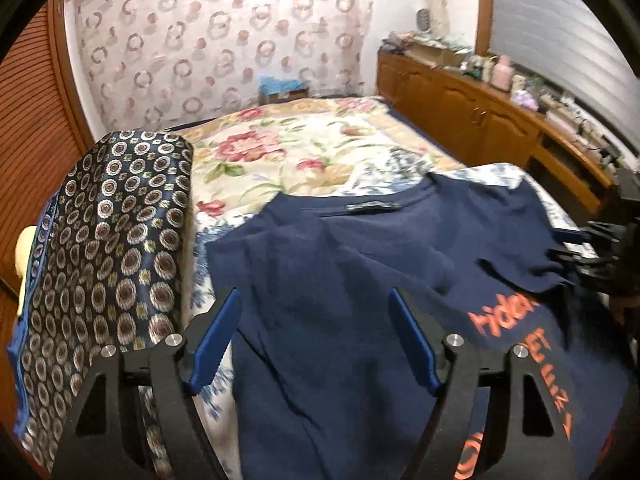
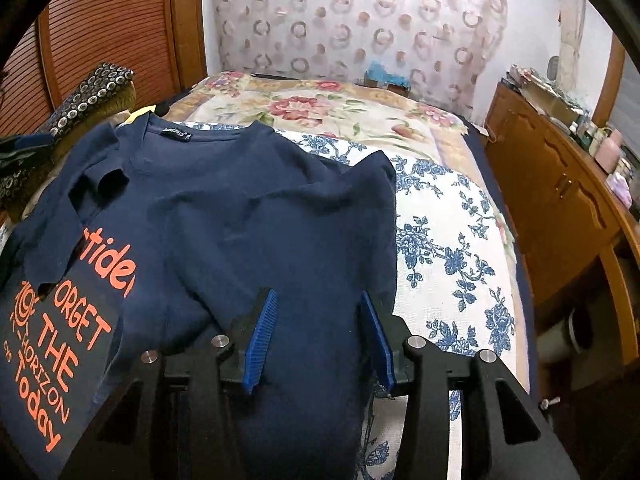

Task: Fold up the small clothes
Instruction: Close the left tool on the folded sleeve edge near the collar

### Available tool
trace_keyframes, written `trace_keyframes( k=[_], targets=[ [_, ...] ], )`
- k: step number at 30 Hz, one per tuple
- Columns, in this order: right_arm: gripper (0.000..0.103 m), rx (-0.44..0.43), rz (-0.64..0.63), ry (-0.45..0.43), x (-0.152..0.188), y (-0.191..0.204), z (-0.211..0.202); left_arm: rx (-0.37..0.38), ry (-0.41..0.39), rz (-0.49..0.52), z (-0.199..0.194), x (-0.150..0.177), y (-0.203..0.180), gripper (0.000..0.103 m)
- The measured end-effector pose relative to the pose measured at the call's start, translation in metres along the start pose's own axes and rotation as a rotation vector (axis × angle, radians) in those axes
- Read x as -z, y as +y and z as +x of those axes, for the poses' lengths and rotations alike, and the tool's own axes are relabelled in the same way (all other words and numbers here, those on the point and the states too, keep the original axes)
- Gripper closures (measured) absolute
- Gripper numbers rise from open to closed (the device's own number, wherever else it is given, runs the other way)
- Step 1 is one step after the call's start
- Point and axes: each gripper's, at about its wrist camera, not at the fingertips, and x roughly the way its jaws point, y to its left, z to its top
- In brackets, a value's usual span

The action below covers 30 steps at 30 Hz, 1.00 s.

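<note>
My left tool point(image 1: 316, 340) hangs with its pads apart and nothing between them, above the near-left part of a navy T-shirt point(image 1: 360, 280) spread on the bed point(image 1: 280, 152). My right tool point(image 2: 316, 340), also apart and gripping nothing, hovers low over the shirt's right side, close to its edge where the blue-flowered sheet point(image 2: 452, 248) begins. The shirt lies collar away from me, both sides already turned in over the middle, so the orange lettering point(image 2: 52, 344) shows only along one strip; I judge the side folds are laid down and released, which is why both tools stand empty. The shirt lies directly under and ahead of both tools. A patterned cushion point(image 1: 108, 240) sits just left of it. Folding bottom to collar looks like the step ahead.
</note>
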Motion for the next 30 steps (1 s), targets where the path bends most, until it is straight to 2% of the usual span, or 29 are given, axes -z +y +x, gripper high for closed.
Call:
trace_keyframes(
  k=[4, 5, 6, 8, 15, 19, 22, 24, 25, 27, 30],
  targets=[
    [0.057, -0.001, 0.001, -0.002, 0.004, -0.004, -0.001, -0.017, 0.049, -0.017, 0.023, -0.007, 0.012, 0.026],
    [0.057, -0.002, 0.001, -0.002, 0.004, -0.004, -0.002, -0.006, 0.058, -0.028, 0.027, -0.009, 0.014, 0.028],
    [0.057, -0.004, 0.002, -0.001, 0.004, -0.003, 0.0, 0.017, 0.071, -0.044, 0.031, -0.01, 0.018, 0.037],
    [0.057, -0.007, 0.005, -0.001, 0.005, -0.003, 0.0, 0.031, 0.093, -0.065, 0.039, -0.013, 0.02, 0.041],
    [0.057, -0.01, 0.006, -0.002, 0.005, -0.006, 0.0, -0.006, 0.122, -0.058, 0.056, -0.023, 0.017, 0.042],
    [0.057, -0.013, 0.007, -0.001, 0.005, -0.008, 0.001, 0.002, 0.136, -0.06, 0.061, -0.023, 0.018, 0.042],
    [0.057, -0.015, 0.009, -0.001, 0.005, -0.008, 0.002, 0.02, 0.149, -0.059, 0.064, -0.021, 0.019, 0.062],
    [0.057, -0.016, 0.009, -0.001, 0.005, -0.008, 0.002, 0.026, 0.154, -0.062, 0.063, -0.02, 0.02, 0.086],
    [0.057, -0.015, 0.008, -0.001, 0.005, -0.008, 0.002, 0.021, 0.148, -0.059, 0.061, -0.019, 0.021, 0.092],
    [0.057, -0.016, 0.009, -0.002, 0.005, -0.009, 0.002, 0.024, 0.127, -0.057, 0.051, -0.02, 0.024, 0.098],
    [0.057, -0.016, 0.008, -0.001, 0.005, -0.008, 0.002, 0.019, 0.089, -0.06, 0.034, -0.025, 0.031, 0.098]
  ],
)
